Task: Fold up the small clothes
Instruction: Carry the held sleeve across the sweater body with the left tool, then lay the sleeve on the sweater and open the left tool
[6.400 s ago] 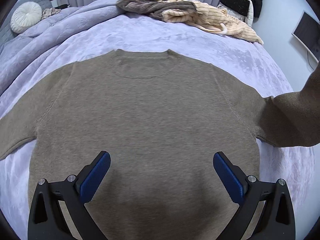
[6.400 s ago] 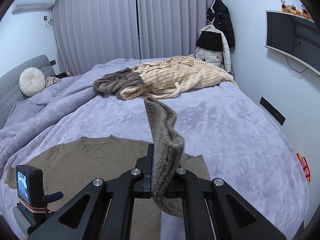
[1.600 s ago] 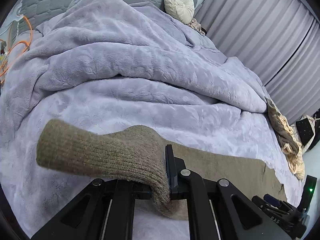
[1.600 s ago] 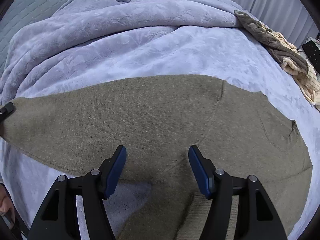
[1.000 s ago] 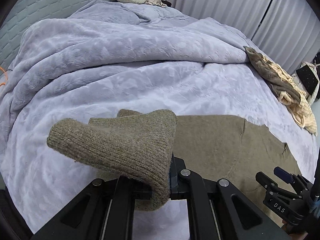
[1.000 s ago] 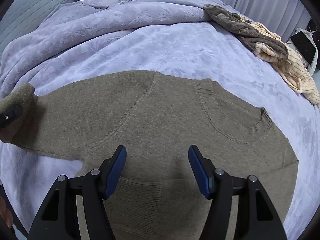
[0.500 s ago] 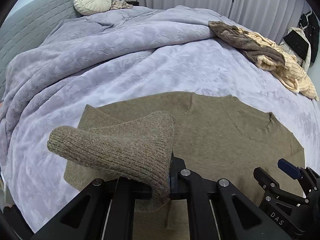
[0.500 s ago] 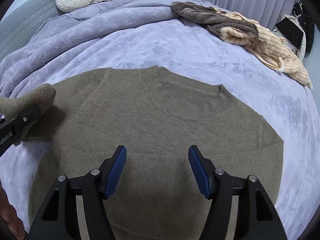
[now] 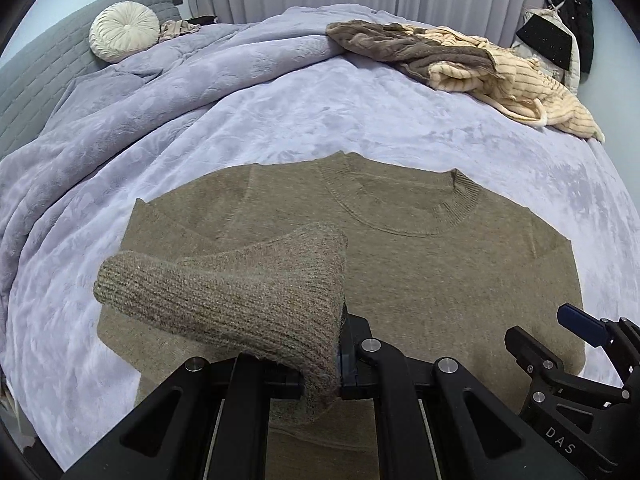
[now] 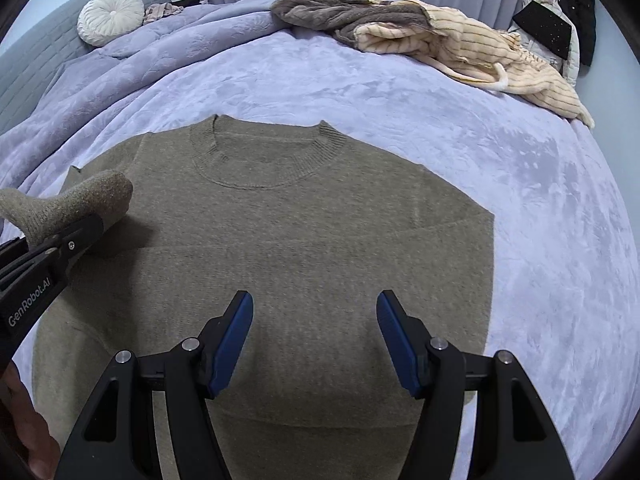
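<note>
The olive-brown knit sweater (image 10: 304,240) lies flat, neckline away, on the lavender bedspread (image 10: 520,184). The left gripper (image 9: 340,354) is clamped on the sweater's ribbed sleeve cuff (image 9: 240,300), held lifted over the garment's left side. The right gripper (image 10: 316,338) hovers above the sweater's lower middle, its blue-padded jaws apart and holding nothing.

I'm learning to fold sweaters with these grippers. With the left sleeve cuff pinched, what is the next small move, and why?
Probably carry the sleeve cuff a bit further across the sweater and lay it flat on the chest. The left gripper holds it lifted over the body; the other sleeve already lies folded in, and the right gripper hovers open.
</note>
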### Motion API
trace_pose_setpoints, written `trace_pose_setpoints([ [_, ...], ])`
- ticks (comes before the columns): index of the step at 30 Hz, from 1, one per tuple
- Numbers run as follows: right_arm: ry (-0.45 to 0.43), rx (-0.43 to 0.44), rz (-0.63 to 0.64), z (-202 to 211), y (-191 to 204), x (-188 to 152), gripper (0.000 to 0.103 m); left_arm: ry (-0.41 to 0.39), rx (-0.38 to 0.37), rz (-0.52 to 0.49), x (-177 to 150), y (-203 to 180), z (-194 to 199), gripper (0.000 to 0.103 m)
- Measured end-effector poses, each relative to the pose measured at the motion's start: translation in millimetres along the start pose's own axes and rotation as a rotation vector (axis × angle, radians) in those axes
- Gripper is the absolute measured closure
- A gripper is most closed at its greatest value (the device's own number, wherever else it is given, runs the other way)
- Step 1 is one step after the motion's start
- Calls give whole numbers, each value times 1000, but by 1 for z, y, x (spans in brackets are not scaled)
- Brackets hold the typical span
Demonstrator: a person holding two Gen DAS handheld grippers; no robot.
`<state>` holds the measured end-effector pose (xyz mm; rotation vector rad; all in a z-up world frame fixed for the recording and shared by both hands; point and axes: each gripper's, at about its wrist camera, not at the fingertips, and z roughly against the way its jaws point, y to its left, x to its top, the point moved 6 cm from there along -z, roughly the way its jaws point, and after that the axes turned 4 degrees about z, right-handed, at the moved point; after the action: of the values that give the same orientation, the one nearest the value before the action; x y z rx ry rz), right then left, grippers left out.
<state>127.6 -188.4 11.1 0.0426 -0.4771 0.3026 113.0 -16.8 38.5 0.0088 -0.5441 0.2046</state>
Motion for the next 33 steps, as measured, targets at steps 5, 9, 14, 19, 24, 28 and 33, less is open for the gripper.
trace_pose_setpoints([
  [5,-11,-4,-37,7,-23,-10,35,-6,-15,-41,-4,-29,6,93],
  [9,-32,-15,-50,15,-40,-17,35,-16,-50,-80,-8,-55,16,93],
  [14,-52,-41,-74,24,-68,-28,35,-21,-91,-166,-20,-100,27,93],
  [19,-45,-42,-111,22,-90,-42,35,-1,-117,-228,-33,-138,25,93],
  [24,-41,-32,-146,18,-104,-55,35,35,-106,-274,-53,-156,12,93],
  [28,-42,-32,-157,16,-110,-62,35,53,-109,-296,-68,-159,7,93],
  [33,-41,-25,-188,13,-119,-69,35,74,-154,-343,-85,-172,-1,92],
])
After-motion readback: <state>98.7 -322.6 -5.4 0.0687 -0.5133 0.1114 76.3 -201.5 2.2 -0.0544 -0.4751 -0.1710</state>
